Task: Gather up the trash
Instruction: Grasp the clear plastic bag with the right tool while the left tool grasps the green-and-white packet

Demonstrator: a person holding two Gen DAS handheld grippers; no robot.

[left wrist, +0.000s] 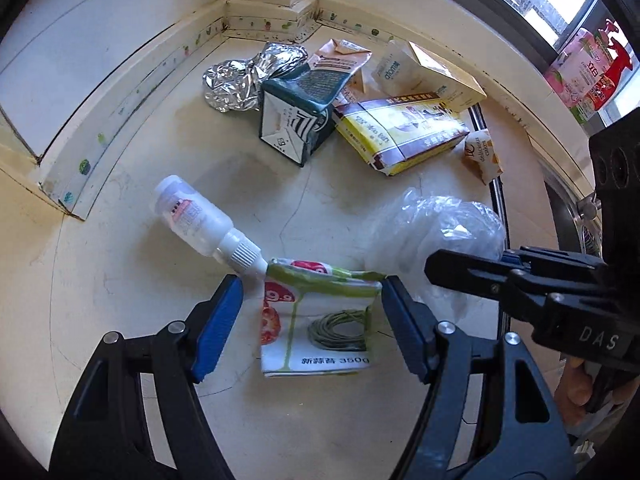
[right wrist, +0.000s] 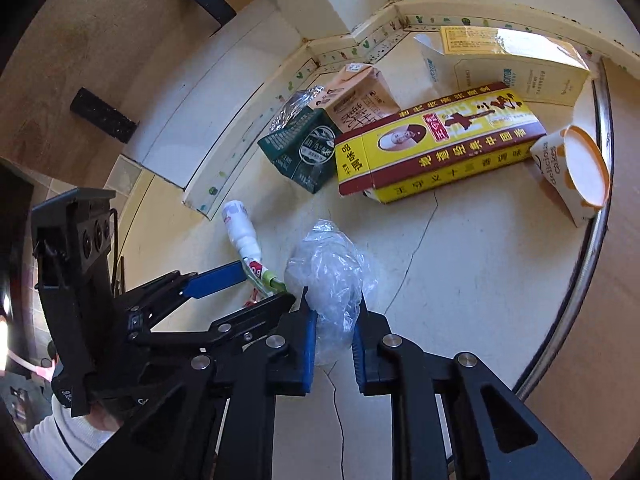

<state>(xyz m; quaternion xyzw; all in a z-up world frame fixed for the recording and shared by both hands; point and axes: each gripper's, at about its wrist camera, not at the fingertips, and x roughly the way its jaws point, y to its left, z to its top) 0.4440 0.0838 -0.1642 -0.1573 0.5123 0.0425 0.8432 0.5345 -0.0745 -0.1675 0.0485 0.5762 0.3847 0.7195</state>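
Note:
My left gripper (left wrist: 312,300) is open, its blue pads on either side of a flattened green, white and red packet (left wrist: 320,320) lying on the cream counter (left wrist: 160,300). A small white bottle (left wrist: 204,220) lies just ahead-left of it, its cap touching the packet. My right gripper (right wrist: 334,316) has its pads closed against a crumpled clear plastic bag (right wrist: 328,268), which rests on the counter. In the left wrist view the right gripper (left wrist: 436,270) reaches in from the right at the bag (left wrist: 436,228).
Further back lie a foil ball (left wrist: 248,76), a dark green carton (left wrist: 296,120), a tan carton (left wrist: 344,60), a yellow and maroon box (right wrist: 436,144), a pale yellow box (right wrist: 516,64) and a paper cake cup (right wrist: 576,172). A steel sink rim (right wrist: 596,240) borders the right; walls close the back.

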